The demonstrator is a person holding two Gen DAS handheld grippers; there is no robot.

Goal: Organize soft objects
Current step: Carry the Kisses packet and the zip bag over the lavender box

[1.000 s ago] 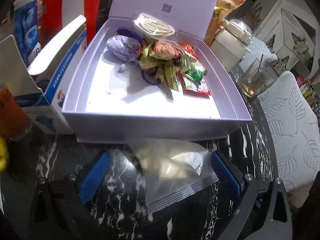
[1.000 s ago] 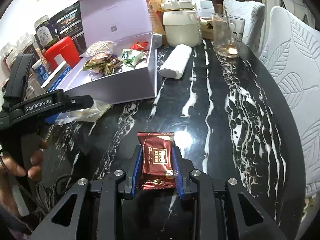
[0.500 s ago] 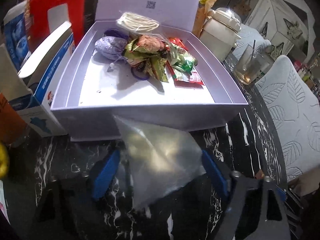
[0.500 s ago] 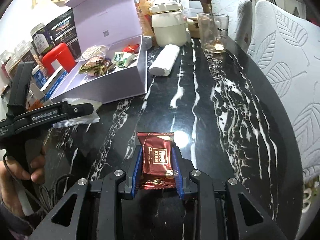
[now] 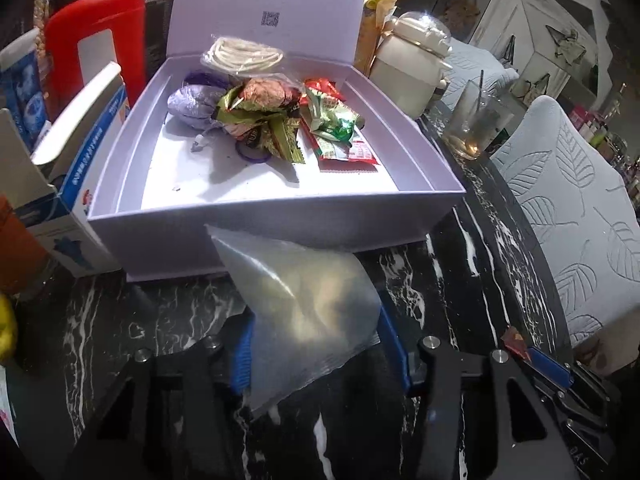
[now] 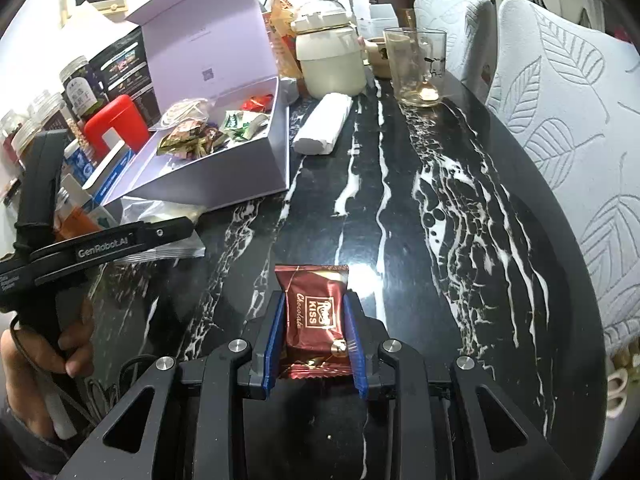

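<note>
Left claw (image 5: 316, 344) clamps the clear bag (image 5: 304, 304), raised against the box (image 5: 280, 232) front, likely for a lift inside | right claw (image 6: 316, 336) grips the chocolate (image 6: 314, 312) low over the bench (image 6: 400, 208), seemingly awaiting its turn

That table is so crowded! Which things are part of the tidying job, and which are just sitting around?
Part of the job:
- clear plastic bag, gripped by the left tool
- chocolate packet, gripped by the right tool
- lilac box holding snack packets

Just lying about:
- glass
- cream jug
- red container
- white roll
</note>
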